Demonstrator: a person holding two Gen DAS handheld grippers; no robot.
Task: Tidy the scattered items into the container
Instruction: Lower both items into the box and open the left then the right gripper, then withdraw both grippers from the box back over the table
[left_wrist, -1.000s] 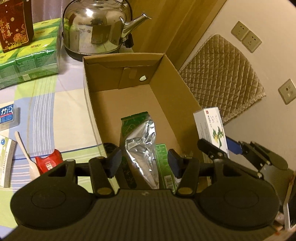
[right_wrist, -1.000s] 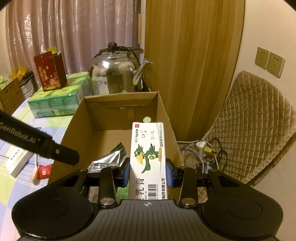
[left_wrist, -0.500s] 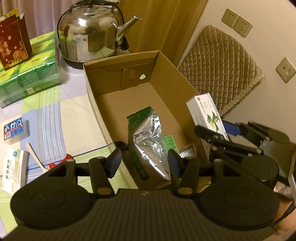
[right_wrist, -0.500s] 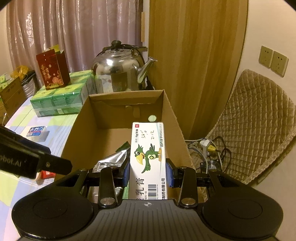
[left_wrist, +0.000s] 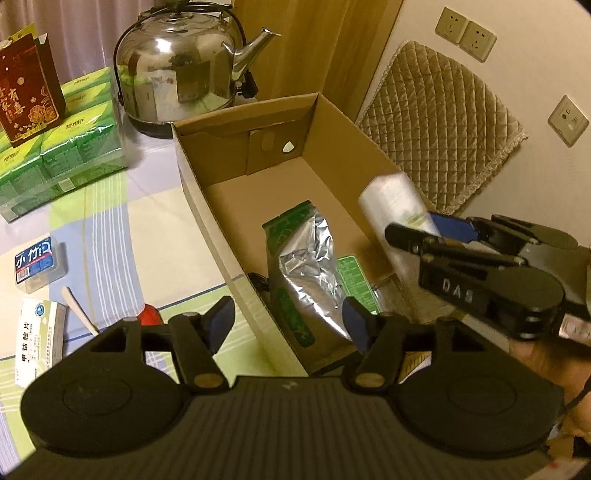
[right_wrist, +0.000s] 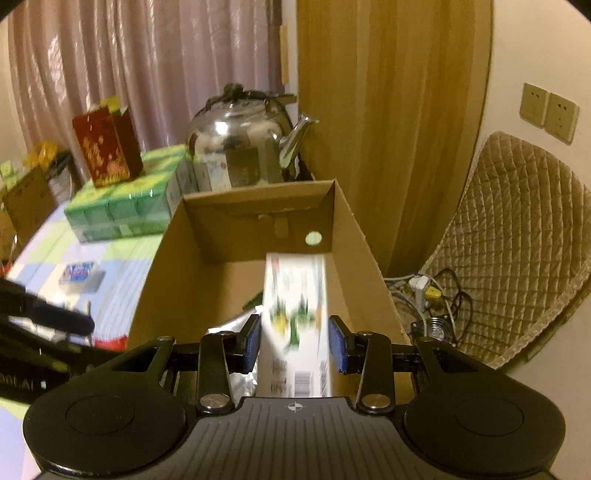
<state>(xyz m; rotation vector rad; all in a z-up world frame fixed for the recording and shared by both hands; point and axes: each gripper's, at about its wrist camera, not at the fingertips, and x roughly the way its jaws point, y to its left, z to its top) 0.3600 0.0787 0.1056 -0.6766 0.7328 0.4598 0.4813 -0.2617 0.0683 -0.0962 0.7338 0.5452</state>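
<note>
An open cardboard box (left_wrist: 236, 236) stands on the table, also in the right wrist view (right_wrist: 159, 266). Inside lie a silver-and-green foil pouch (left_wrist: 303, 273) and a flat green packet (left_wrist: 356, 280). My right gripper (right_wrist: 295, 345) has opened: a white medicine box with a parrot print (right_wrist: 295, 317) is blurred between the parted jaws, dropping over the box's near right side; in the left wrist view it is a white blur (left_wrist: 397, 218). My left gripper (left_wrist: 288, 323) is open and empty, above the box's near left wall.
On the checked cloth left of the box lie a small blue-labelled case (left_wrist: 37, 264), a white medicine box (left_wrist: 37, 339), a wooden spoon (left_wrist: 79, 310) and a red item (left_wrist: 149, 314). A steel kettle (left_wrist: 177, 70), green tissue packs (left_wrist: 62, 147) and a red bag (left_wrist: 27, 96) stand behind.
My right gripper's jaws have parted and the white medicine box has slipped free, blurred as it falls toward the box. My left gripper has pulled back and up.
</note>
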